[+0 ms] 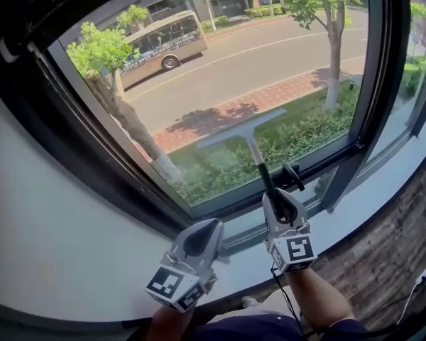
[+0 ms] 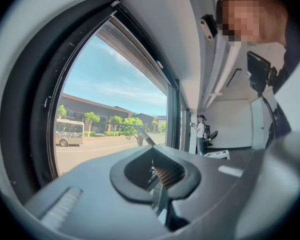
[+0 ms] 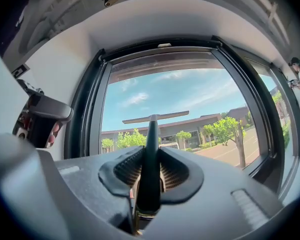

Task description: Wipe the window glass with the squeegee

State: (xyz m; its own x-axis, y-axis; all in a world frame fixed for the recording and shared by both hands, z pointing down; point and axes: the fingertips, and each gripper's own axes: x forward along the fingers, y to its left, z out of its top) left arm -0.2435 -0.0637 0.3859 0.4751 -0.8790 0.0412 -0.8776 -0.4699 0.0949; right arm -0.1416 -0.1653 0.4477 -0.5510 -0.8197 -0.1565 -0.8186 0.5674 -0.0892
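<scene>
Black-framed window (image 1: 220, 84) dead ahead of jaws, bright sun. Outside: road (image 1: 270, 55), bus (image 1: 163, 42), trees (image 1: 103, 48). White wall (image 1: 50, 226) left of jaws, pale sill (image 1: 369, 197) right.

Upper-floor room, large window (image 1: 231, 112), street (image 1: 234, 55) below

Left tool (image 1: 202, 239) low, jaws together, empty — right tool (image 1: 284, 204) ahead, clamped on squeegee (image 1: 254, 151).
</scene>
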